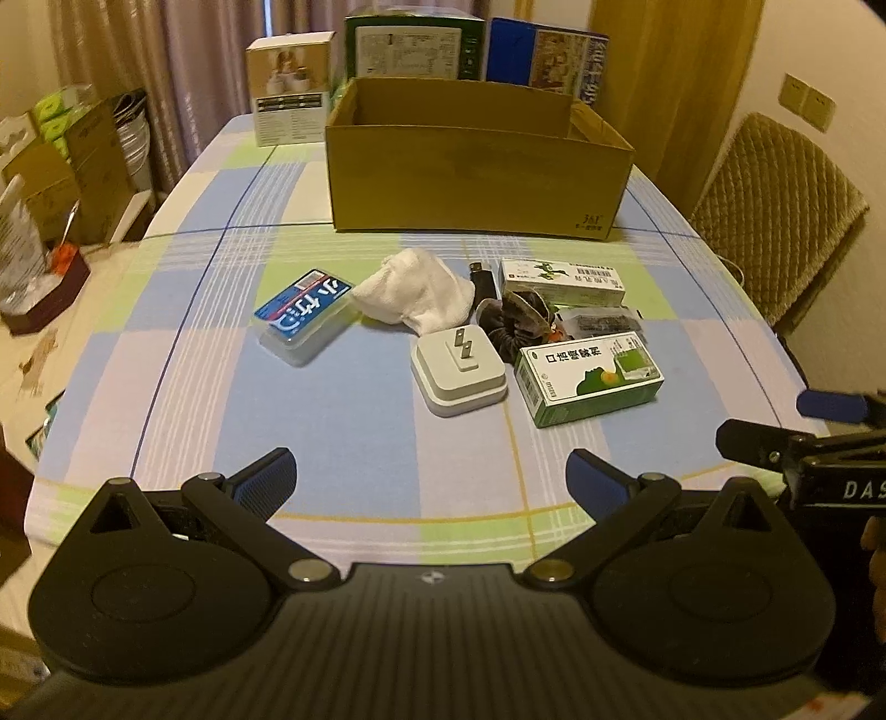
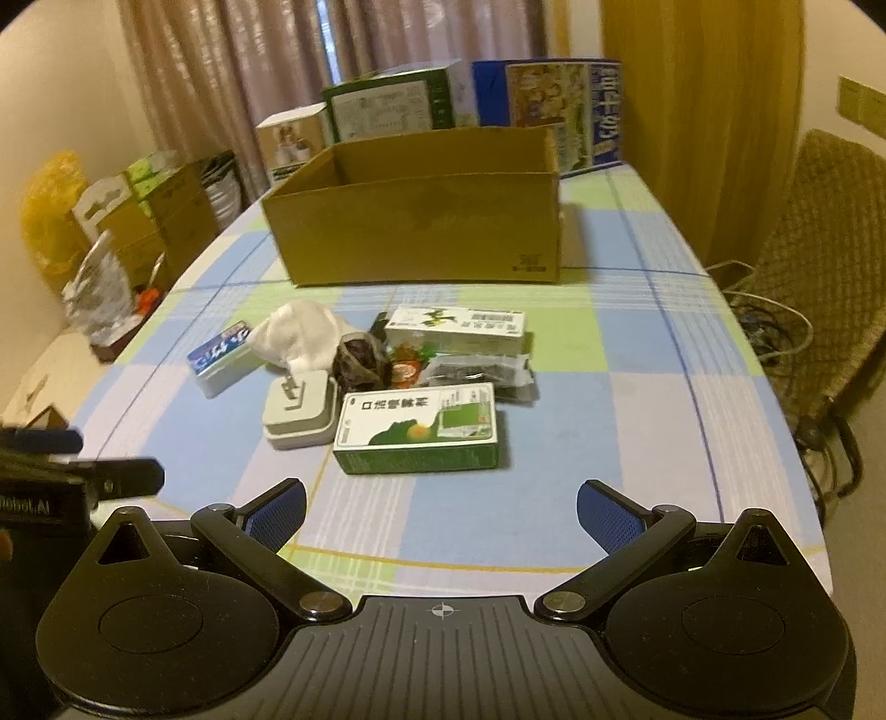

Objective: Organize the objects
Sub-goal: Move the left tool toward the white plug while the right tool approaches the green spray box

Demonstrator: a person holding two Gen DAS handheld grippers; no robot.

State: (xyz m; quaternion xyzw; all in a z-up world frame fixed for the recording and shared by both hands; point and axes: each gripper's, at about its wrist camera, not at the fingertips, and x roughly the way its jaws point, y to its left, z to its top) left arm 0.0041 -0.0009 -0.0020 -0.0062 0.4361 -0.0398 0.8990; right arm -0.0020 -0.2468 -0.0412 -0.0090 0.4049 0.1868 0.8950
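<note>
Loose items lie mid-table in front of an open cardboard box. They are a blue-labelled clear case, a white cloth, a white plug adapter, a dark scrunchie, a green medicine box and a white-green carton. My left gripper hangs open near the front edge, holding nothing. My right gripper is open too, just short of the green box.
Tall printed boxes stand behind the cardboard box. A padded chair sits at the table's right side with cables beside it. Stacked cartons and bags crowd the floor on the left. The checked tablecloth covers the table.
</note>
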